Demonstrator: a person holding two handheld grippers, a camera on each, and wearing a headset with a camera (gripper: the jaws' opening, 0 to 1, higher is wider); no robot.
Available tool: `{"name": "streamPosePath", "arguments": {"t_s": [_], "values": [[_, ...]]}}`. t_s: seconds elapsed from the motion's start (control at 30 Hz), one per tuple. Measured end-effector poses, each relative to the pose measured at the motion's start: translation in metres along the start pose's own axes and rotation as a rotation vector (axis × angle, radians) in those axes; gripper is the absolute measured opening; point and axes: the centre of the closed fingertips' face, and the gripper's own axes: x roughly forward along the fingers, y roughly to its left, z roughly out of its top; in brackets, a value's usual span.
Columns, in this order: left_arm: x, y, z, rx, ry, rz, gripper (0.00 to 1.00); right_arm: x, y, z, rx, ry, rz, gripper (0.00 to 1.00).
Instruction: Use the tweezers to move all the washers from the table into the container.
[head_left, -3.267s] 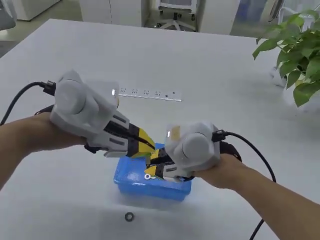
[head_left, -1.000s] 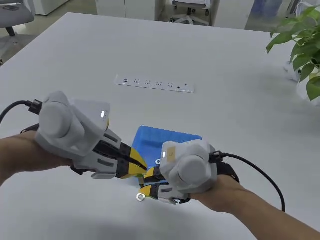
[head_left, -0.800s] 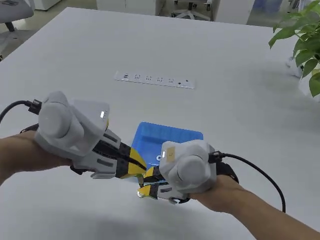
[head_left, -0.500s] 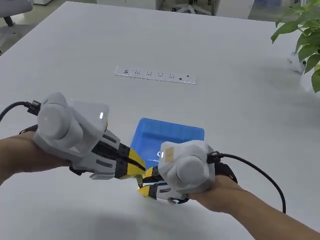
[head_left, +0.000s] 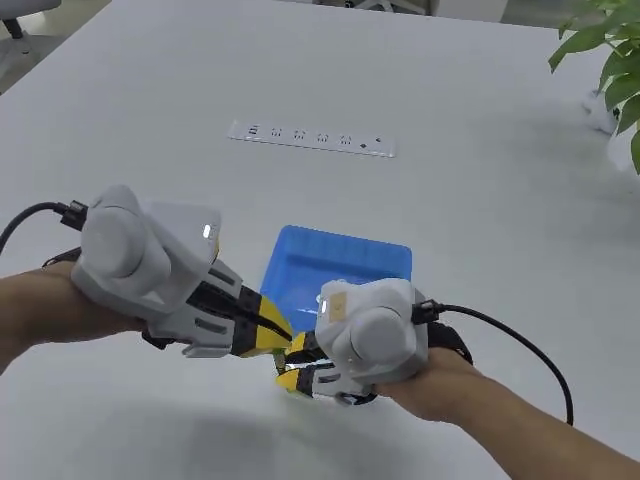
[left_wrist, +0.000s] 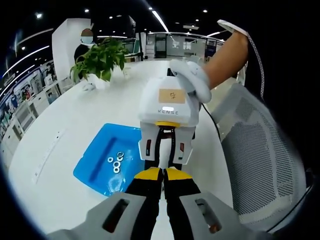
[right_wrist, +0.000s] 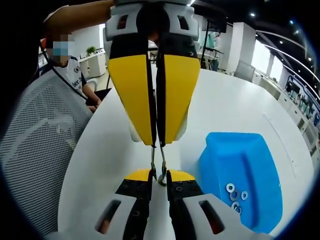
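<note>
Near the table's (right_wrist: 105, 150) front edge, a tiny metal washer (right_wrist: 161, 182) hangs in tweezers (right_wrist: 158, 160), between the right gripper's (right_wrist: 159, 176) pinching jaws; the left gripper (right_wrist: 155, 142) clamps the tweezers too.

Open-plan office, or a lab fitted out like one. Wide white worktop (head_left: 480, 150) with a white power strip (head_left: 310, 138) lying flat on it and a leafy potted plant (left_wrist: 100, 57) at a far corner. Grey mesh-backed office chair (left_wrist: 260, 150) drawn up just beside the worktop. Overhead, a dark ceiling dotted with round spotlights and crossed by a long light strip (left_wrist: 159, 20). Farther back, a broad white pillar (left_wrist: 65, 42) and glass partitions (left_wrist: 165, 45). Beyond the chair, a person wearing a lanyard (right_wrist: 75, 80).
</note>
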Motion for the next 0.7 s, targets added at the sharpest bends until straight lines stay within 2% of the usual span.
{"name": "streamPosePath", "arguments": {"t_s": [0.7], "values": [[0.0031, 0.0037, 0.0031, -0.011, -0.013, 0.003, 0.05, 0.001, -0.0009, -0.0029, -0.001, 0.013, -0.002, 0.1]]}}
